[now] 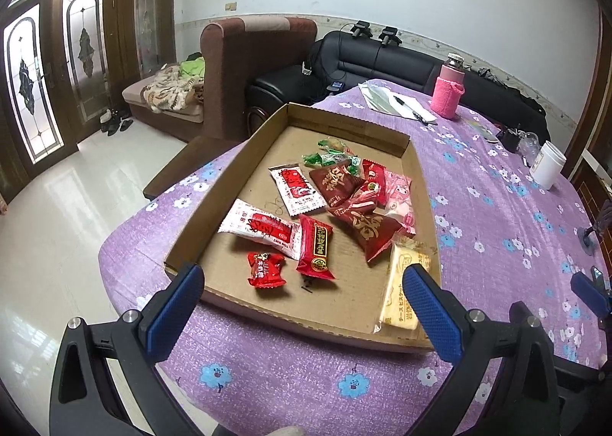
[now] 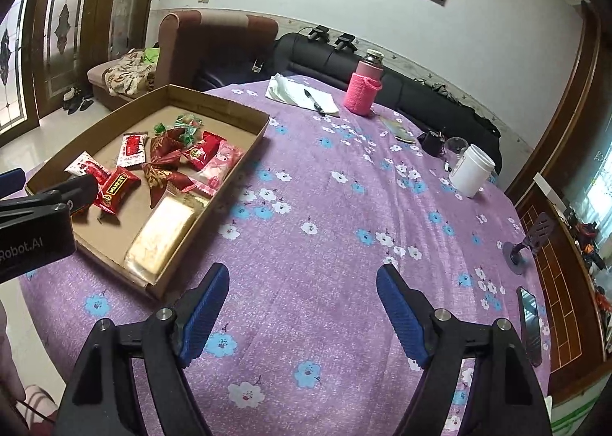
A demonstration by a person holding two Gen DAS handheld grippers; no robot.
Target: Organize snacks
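Big round table (image 2: 325, 206) under a purple flowered cloth fills both views, with a brown armchair (image 1: 244, 65) and a black sofa (image 1: 382, 61) behind its far edge. On the cloth sits the shallow cardboard tray (image 1: 229, 187), and that is where all the snacks are: nothing lies loose on the cloth.

Inside the tray, the biggest piece is the pale yellow biscuit pack (image 2: 162, 233), lying against the near right corner. Two white-and-red packets (image 1: 264, 227) lie toward the left side, two dark red triangular pouches (image 1: 369, 231) overlap in the middle, a pink packet (image 1: 399, 193) is tucked along the right wall, and a red bar with a black label (image 1: 315, 252) lies beside a small red candy (image 1: 266, 269) at the front. Green-wrapped candies (image 1: 332, 160) bunch at the far side.

Left gripper (image 1: 302, 306) hangs over the tray's near edge, blue pads (image 1: 174, 302) spread wide, nothing between them. Right gripper (image 2: 302, 313) is over bare cloth just right of the tray, jaws wide apart too, empty.

Off to the right, well clear: a pink-sleeved bottle (image 2: 363, 86), papers with a pen (image 2: 306, 95), a white jar (image 2: 470, 168), a phone (image 2: 531, 321) near the table's edge.
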